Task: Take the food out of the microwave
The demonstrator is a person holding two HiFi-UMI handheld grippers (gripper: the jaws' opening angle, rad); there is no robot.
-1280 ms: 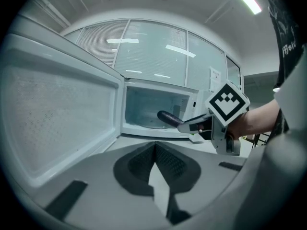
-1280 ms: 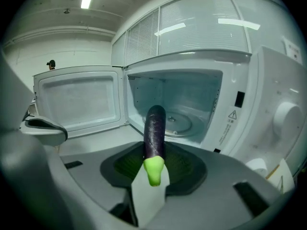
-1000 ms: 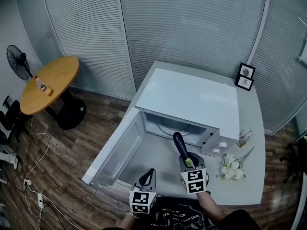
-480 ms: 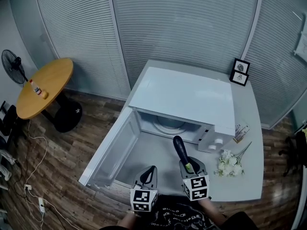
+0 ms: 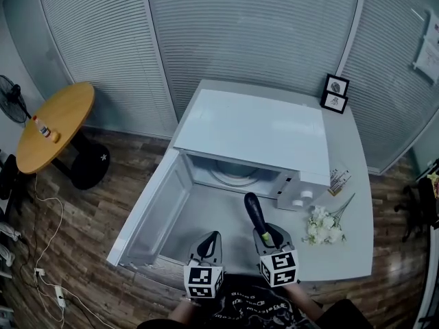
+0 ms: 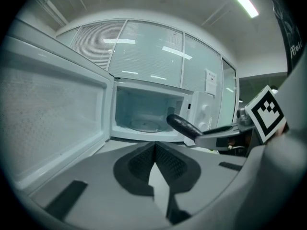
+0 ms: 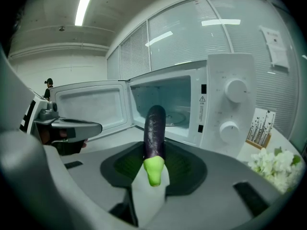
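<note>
The right gripper (image 7: 154, 150) is clamped on the eggplant (image 7: 155, 128), its pads pressing low on the purple body just above the green stem end, which pokes back between the jaws. The left gripper (image 6: 155, 150) beside it has its jaws closed together on nothing and has barely stirred.

Over the last second the right one has drawn back a little from the mouth of the microwave (image 5: 254, 129), grip unchanged. The eggplant now hangs clear of the cavity, tip still aimed at the opening, over the counter (image 5: 357, 218) in front of it. The door (image 5: 154, 214) stands swung wide to the left. I'd say the food is as good as out, and what remains is to set it down somewhere.

From above, the white top covers most of the cavity, so only the front of the turntable (image 5: 233, 175) shows. Through the gripper views the plate looks bare, though I can't vouch for the back corners. The person's hands are cut off at the bottom edge behind the marker cubes. The flowers (image 5: 322, 228) lie off to the right, well away from it all
</note>
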